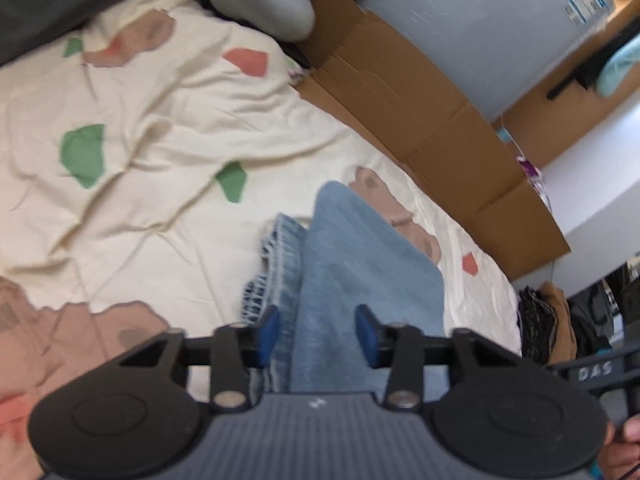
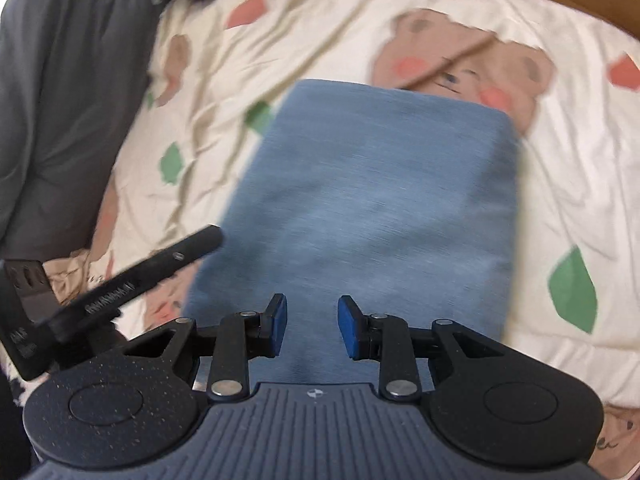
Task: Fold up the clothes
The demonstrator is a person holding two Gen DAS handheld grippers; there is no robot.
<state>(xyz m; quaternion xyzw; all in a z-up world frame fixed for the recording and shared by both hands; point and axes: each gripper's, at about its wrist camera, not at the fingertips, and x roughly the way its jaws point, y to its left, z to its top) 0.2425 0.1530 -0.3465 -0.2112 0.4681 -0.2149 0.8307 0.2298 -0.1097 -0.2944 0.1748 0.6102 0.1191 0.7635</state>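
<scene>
Folded jeans (image 2: 372,200) laid on bedsheet (image 2: 560,184); cardboard (image 1: 420,100) along far edge. Left gripper (image 1: 318,334), right gripper (image 2: 312,326) angled down, jaws parted, nothing clamped.

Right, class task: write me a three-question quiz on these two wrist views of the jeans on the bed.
1. True or false: the folded jeans lie on a plain white sheet.
2. What stands along the bed's far edge in the left wrist view? A) cardboard B) a mirror C) a ladder
3. Fill in: both grippers' pads are ___ in colour.

Key: 1 false, the bedsheet is printed with bears; 2 A; 3 blue, on the left gripper and the right gripper.
</scene>
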